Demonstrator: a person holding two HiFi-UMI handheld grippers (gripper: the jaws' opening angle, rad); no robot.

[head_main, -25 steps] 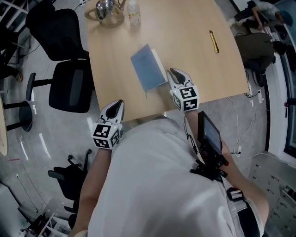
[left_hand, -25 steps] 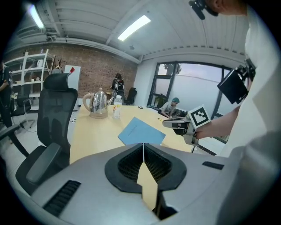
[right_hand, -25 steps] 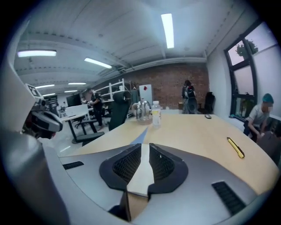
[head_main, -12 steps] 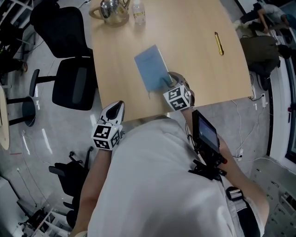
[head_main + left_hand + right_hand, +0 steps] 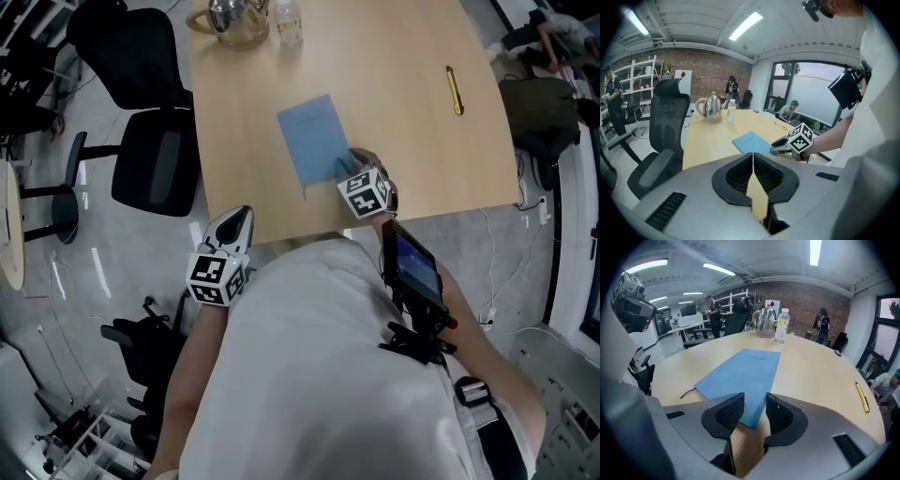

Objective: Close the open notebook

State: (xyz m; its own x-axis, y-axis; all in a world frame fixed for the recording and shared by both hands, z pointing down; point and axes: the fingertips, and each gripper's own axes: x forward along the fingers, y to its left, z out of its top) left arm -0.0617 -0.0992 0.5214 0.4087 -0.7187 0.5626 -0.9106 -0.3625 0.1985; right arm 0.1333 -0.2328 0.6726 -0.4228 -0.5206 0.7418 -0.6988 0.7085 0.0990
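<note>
A blue notebook [image 5: 314, 139] lies flat and closed on the wooden table [image 5: 412, 122], cover up, with a thin ribbon at its near left corner. My right gripper [image 5: 353, 162] sits at the notebook's near right corner. Its jaws stand open a little, and in the right gripper view the notebook [image 5: 740, 369] runs away from the right gripper [image 5: 754, 403]. My left gripper [image 5: 236, 218] is shut on nothing at the table's near edge, well left of the notebook. The left gripper view shows the left gripper [image 5: 753, 155], the notebook [image 5: 749, 140] and the right gripper [image 5: 780, 143].
A metal kettle [image 5: 228, 16] and a water bottle [image 5: 289, 21] stand at the table's far edge. A yellow pen [image 5: 455, 91] lies at the far right. Two black office chairs [image 5: 155, 169] stand left of the table. Other people are in the room's background.
My right gripper has swung left and forward to the notebook's near right corner. The white page edge seen a second ago no longer shows. The left gripper has stayed put.
</note>
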